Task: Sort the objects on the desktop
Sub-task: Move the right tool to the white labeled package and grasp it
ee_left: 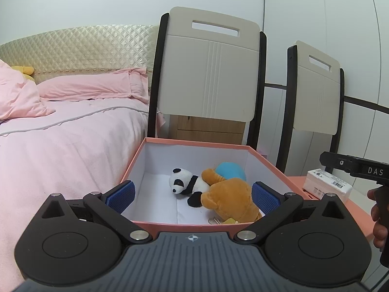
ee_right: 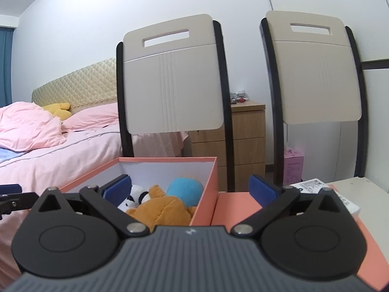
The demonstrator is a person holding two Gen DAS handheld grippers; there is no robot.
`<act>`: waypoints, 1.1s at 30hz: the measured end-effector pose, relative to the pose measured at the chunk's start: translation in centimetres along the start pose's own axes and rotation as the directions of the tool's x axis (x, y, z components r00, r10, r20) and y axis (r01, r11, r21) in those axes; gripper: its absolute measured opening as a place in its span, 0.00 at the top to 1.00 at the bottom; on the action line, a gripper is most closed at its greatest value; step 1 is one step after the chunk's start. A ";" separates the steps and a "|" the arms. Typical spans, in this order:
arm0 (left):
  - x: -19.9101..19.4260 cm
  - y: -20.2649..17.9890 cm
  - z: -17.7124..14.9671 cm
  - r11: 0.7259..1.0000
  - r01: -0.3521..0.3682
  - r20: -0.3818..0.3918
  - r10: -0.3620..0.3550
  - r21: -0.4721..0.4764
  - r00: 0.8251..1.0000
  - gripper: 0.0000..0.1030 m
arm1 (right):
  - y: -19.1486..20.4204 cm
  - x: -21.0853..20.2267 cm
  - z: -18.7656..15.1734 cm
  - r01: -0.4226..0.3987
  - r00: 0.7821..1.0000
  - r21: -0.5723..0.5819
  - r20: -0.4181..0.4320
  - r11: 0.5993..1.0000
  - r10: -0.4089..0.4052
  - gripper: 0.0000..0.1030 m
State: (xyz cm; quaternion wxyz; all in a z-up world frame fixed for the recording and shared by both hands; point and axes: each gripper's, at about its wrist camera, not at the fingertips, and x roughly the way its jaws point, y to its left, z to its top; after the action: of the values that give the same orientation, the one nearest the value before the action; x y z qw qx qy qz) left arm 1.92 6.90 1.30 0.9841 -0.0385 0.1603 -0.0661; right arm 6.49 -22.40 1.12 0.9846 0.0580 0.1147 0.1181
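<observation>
A pink box [ee_left: 194,143] with white inner walls holds a panda plush [ee_left: 184,182], a brown plush [ee_left: 231,199] and a blue plush [ee_left: 231,169]. My left gripper [ee_left: 193,194] is open and empty just above the box's near rim. My right gripper [ee_right: 189,191] is open and empty over the box's right front corner [ee_right: 206,194]. The brown plush [ee_right: 160,206], blue plush [ee_right: 186,189] and panda [ee_right: 135,197] show between its fingers. The right gripper also shows at the right edge of the left wrist view [ee_left: 352,168].
A white tissue pack [ee_left: 328,185] lies on the pink table [ee_left: 352,209] right of the box, also in the right wrist view [ee_right: 316,187]. Two folding chairs [ee_right: 170,85] stand behind. A pink bed [ee_left: 60,146] is left. A wooden drawer cabinet [ee_right: 243,141] stands behind.
</observation>
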 end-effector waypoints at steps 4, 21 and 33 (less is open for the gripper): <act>-0.1 0.0 0.0 1.000 0.003 0.003 -0.003 0.001 1.000 0.00 | -1.1 -0.1 0.1 0.018 1.000 0.004 0.013 1.000 -0.018 0.00; -0.3 -0.9 -0.4 0.999 0.027 -0.001 -0.027 0.022 1.000 0.00 | -11.7 3.0 0.2 0.157 0.986 -0.085 -0.042 0.984 -0.161 0.00; -0.3 -1.6 -0.7 0.998 0.036 -0.006 -0.036 0.044 0.999 0.00 | -15.4 8.4 -1.2 0.074 0.965 -0.169 -0.236 0.983 -0.113 0.00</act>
State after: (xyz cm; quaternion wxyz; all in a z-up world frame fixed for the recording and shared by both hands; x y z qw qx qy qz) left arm 1.20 5.31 0.92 0.9830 -0.0197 0.1605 -0.0873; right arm 17.49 -35.11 -3.97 0.9690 -0.0411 0.2280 0.0863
